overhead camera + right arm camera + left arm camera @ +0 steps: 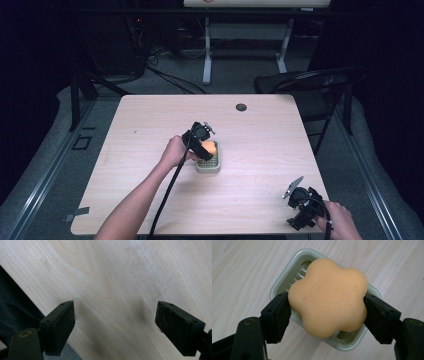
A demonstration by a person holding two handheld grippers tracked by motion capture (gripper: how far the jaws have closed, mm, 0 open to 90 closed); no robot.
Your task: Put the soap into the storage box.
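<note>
The wooden table (150, 130) spreads in front of me, and beyond its far edge stand a dark folding chair (320, 85) and the legs of another desk (207, 50). Near the table's middle sits the pale green soap dish (210, 165), a small rounded tray with a slotted floor. My left gripper (207, 145) hangs right above it, jaws clamped from both sides on the orange flower-shaped soap (327, 296); in the left gripper view the black pads press into two opposite lobes, and the soap covers most of the dish (284, 277) beneath it. I cannot tell for sure whether the soap's underside already touches the slats or floats just over them. My right gripper (300, 205) idles near the table's front right corner, its jaws standing wide apart over bare wood with nothing between them. As I judge it, the carrying is done and the soap is lined up over its dish; what remains is to settle it in, let go, and draw my left gripper away.
</note>
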